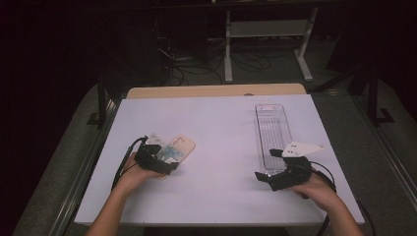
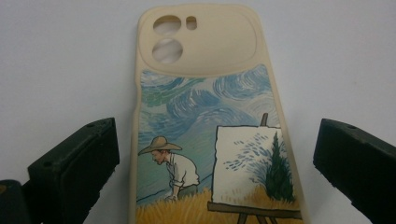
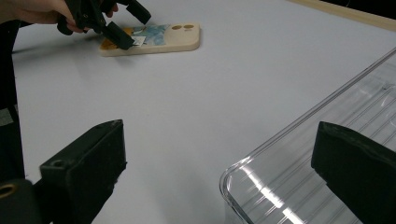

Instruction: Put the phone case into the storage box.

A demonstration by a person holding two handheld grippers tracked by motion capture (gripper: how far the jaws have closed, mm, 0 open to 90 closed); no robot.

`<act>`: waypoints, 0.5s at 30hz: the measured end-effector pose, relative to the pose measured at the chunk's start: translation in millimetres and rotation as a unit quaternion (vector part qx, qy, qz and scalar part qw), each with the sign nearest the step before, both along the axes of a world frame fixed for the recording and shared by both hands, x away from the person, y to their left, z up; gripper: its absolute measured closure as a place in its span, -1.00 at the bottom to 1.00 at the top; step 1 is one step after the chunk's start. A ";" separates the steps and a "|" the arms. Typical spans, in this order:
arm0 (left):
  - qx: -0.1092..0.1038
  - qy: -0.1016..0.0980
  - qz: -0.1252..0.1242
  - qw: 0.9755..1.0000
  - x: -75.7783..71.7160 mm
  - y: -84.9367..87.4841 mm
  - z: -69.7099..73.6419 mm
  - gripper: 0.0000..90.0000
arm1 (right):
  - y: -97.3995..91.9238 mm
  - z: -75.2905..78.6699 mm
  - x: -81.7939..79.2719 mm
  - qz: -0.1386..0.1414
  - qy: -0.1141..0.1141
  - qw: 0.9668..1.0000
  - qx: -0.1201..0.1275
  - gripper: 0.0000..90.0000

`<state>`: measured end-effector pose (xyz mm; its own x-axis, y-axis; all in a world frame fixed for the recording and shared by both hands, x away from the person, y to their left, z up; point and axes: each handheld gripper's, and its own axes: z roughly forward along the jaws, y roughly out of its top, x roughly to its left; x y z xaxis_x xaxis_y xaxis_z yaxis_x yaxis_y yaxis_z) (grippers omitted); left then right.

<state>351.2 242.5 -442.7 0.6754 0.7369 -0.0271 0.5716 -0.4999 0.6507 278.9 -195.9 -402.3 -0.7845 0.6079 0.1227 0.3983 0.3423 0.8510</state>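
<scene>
Phone case (image 2: 212,126) lies flat, printed side up, on the left near part of the white table (image 1: 221,142); likely light, thin, flexible and slick, so pinch across its long side edges. Left gripper (image 2: 215,161) jaws apart straddling it, not clamped; right gripper (image 3: 219,175) jaws apart by the clear tray (image 3: 327,154). Cream rim, painted field-and-easel scene, camera cutouts at far end.

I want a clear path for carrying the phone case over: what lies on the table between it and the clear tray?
Nothing: in the high view, bare white table separates the phone case from the clear tray; the right gripper view agrees.
</scene>
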 end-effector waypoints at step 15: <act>0.023 0.003 -0.013 1.000 0.7 -0.5 -7.7 -1.00 | -0.1 -0.1 0.0 0.000 0.000 1.000 0.000 -0.94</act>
<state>351.9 242.1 -450.3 0.6943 0.7197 0.0023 0.5621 -0.5443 0.6228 278.9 -196.0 -402.3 -0.7844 0.6080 0.1223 0.3980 0.3422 0.8512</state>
